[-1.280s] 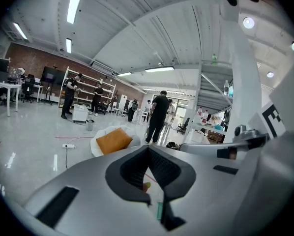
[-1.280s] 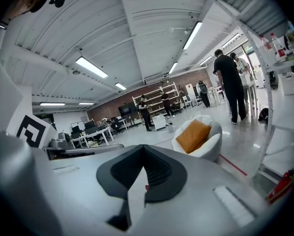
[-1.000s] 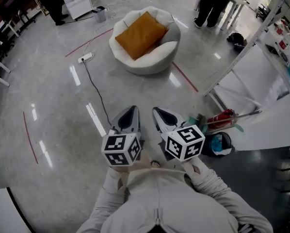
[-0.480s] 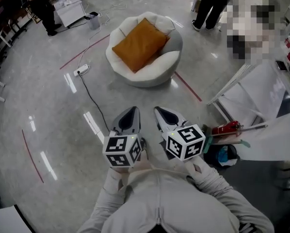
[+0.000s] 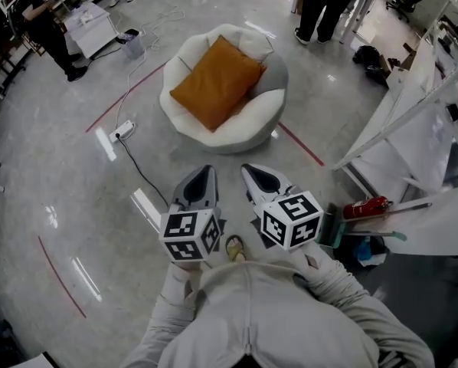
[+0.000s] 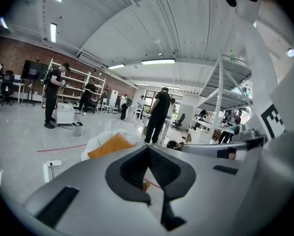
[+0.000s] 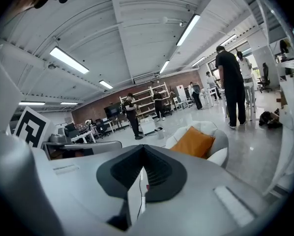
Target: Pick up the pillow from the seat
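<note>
An orange square pillow (image 5: pixel 217 83) lies tilted on the round white seat (image 5: pixel 244 133) ahead of me on the floor. It also shows as the orange pillow (image 6: pixel 110 145) in the left gripper view and the orange pillow (image 7: pixel 196 141) in the right gripper view. My left gripper (image 5: pixel 204 173) and right gripper (image 5: pixel 250 172) are held side by side near my chest, both shut and empty, well short of the seat. The left gripper (image 6: pixel 148 150) has its jaws pressed together with nothing between them. So does the right gripper (image 7: pixel 143 154).
A black cable runs from a white power strip (image 5: pixel 122 133) across the floor left of the seat. Red tape lines (image 5: pixel 299 142) cross the floor. A white rack with a red extinguisher (image 5: pixel 365 206) stands at my right. People stand behind the seat (image 5: pixel 328 2) and far left (image 5: pixel 47 25).
The seat and pillow have drawn closer and lower in the head view as I walk toward them. The grippers keep their pose, both shut.
</note>
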Demonstrator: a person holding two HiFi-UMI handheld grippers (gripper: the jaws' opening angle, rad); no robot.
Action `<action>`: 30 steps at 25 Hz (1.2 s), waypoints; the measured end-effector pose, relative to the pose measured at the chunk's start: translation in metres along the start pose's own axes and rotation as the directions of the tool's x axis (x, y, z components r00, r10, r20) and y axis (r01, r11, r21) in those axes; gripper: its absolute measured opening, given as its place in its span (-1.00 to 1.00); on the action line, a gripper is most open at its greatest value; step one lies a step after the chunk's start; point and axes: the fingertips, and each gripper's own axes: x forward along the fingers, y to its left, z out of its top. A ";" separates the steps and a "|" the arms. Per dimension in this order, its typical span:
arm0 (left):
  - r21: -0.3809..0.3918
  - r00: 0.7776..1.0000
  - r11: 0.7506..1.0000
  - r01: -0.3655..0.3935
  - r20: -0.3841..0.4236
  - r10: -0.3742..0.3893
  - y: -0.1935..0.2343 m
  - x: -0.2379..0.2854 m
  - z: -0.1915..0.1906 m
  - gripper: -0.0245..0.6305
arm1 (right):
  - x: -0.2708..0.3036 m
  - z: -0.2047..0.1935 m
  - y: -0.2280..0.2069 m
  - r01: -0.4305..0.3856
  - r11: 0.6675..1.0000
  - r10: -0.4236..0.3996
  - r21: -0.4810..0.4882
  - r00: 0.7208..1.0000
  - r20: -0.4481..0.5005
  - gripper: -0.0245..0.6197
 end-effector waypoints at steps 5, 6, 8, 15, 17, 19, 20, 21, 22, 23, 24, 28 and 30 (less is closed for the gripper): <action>0.002 1.000 1.000 0.022 -0.010 -0.022 0.017 0.032 0.011 -0.92 | 0.028 0.006 -0.014 0.024 1.000 -0.024 0.014 1.000 -0.005 -0.93; 0.000 1.000 1.000 0.025 -0.015 -0.025 0.019 0.037 0.012 -0.92 | 0.032 0.007 -0.017 0.028 0.999 -0.028 0.018 1.000 -0.009 -0.93; 0.004 0.999 0.999 0.032 -0.024 -0.031 0.021 0.047 0.013 -0.92 | 0.038 0.007 -0.024 0.037 0.999 -0.036 0.026 0.999 -0.017 -0.93; -0.007 0.998 0.999 0.046 -0.043 -0.046 0.035 0.092 0.021 -0.92 | 0.074 0.019 -0.057 0.064 0.998 -0.063 0.028 0.997 -0.036 -0.93; -0.009 0.998 0.999 0.047 -0.047 -0.047 0.041 0.110 0.025 -0.92 | 0.088 0.025 -0.070 0.066 0.998 -0.065 0.022 0.997 -0.039 -0.93; -0.007 0.998 0.999 0.043 -0.050 -0.043 0.048 0.130 0.032 -0.92 | 0.106 0.034 -0.084 0.064 0.998 -0.063 0.019 0.997 -0.041 -0.93; -0.006 0.998 0.999 0.041 -0.052 -0.041 0.052 0.141 0.035 -0.92 | 0.115 0.039 -0.092 0.063 0.998 -0.062 0.017 0.997 -0.043 -0.93; -0.006 0.998 0.999 0.038 -0.053 -0.038 0.056 0.152 0.040 -0.92 | 0.123 0.045 -0.101 0.063 0.998 -0.062 0.014 0.997 -0.042 -0.93; -0.006 0.998 0.999 0.035 -0.053 -0.035 0.060 0.164 0.046 -0.92 | 0.132 0.053 -0.110 0.065 0.998 -0.064 0.013 0.997 -0.041 -0.93; -0.004 0.998 0.999 0.032 -0.052 -0.032 0.064 0.177 0.052 -0.92 | 0.141 0.061 -0.120 0.067 0.998 -0.067 0.011 0.997 -0.039 -0.93; -0.002 0.998 1.000 0.029 -0.051 -0.029 0.068 0.189 0.058 -0.92 | 0.151 0.069 -0.131 0.069 0.998 -0.069 0.009 0.997 -0.038 -0.93; 0.000 0.998 1.000 0.010 -0.059 -0.010 0.083 0.239 0.077 -0.92 | 0.187 0.093 -0.171 0.068 0.998 -0.068 0.003 0.996 -0.051 -0.93; -0.006 0.998 1.000 0.002 -0.063 -0.002 0.089 0.266 0.086 -0.92 | 0.204 0.105 -0.189 0.066 0.998 -0.066 0.002 0.996 -0.058 -0.93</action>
